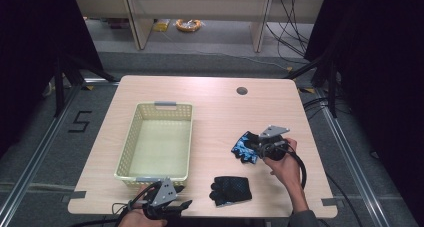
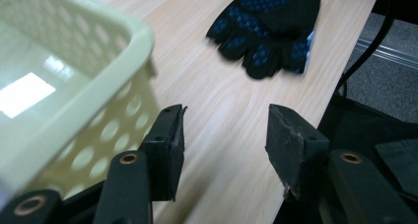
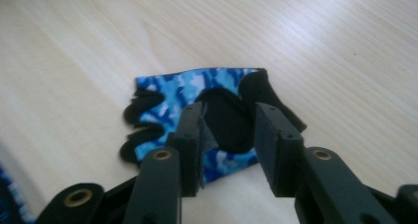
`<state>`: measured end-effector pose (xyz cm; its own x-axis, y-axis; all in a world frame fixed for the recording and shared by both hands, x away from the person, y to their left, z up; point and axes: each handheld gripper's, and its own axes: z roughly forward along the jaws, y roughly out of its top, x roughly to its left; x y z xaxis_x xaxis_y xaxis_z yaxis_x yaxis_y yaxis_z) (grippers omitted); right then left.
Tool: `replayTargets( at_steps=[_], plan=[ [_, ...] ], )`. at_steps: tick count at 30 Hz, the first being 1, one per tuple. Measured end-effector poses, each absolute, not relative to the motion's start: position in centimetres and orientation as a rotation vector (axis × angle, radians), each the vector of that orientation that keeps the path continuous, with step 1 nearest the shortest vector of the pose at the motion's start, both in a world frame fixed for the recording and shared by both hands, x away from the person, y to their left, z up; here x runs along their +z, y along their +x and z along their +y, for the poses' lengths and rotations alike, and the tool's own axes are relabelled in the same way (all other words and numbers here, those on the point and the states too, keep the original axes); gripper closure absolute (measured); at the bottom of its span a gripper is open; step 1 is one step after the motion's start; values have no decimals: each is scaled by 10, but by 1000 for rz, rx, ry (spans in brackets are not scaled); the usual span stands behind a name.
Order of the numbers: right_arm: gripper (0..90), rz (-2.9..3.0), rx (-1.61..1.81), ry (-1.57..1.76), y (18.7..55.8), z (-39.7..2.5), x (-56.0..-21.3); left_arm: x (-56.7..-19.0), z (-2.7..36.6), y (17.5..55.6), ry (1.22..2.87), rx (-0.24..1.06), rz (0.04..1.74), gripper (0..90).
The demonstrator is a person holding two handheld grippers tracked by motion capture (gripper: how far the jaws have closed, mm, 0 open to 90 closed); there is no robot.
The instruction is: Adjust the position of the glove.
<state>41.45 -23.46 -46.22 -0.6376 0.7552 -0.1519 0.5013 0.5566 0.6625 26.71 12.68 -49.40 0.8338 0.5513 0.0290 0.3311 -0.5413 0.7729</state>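
Note:
A blue camouflage fingerless glove (image 1: 243, 146) (image 3: 187, 88) lies flat on the wooden table, right of centre. My right gripper (image 1: 255, 147) (image 3: 229, 113) stands open right over its cuff end, one jaw on either side of the black palm patch. A second glove (image 1: 230, 189) (image 2: 268, 26), black with blue dots, lies near the table's front edge. My left gripper (image 1: 182, 198) (image 2: 226, 113) is open at the front edge, beside the near right corner of a pale yellow plastic basket (image 1: 129, 142) (image 2: 98, 91), and holds nothing.
The basket has nothing in it and takes up the table's left half. A round cable hole (image 1: 242, 91) sits at the back right. The table's front edge (image 2: 340, 71) runs just right of the black glove. Cables trail from both grippers.

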Motion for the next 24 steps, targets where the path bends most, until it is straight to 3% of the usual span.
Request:
replayTargets(
  at_steps=[6, 20, 24],
  plan=[
    [614, 2394, 790, 1048, 447, -234, -470, -496, 139, 265, 2175, 317, 689, 457],
    [550, 2480, 705, 1091, 480, -233, -488, -498, 150, 265, 2165, 302, 745, 428],
    [644, 2522, 710, 1109, 483, -232, -489, -498, 150, 264, 2167, 314, 728, 425]
  ],
)
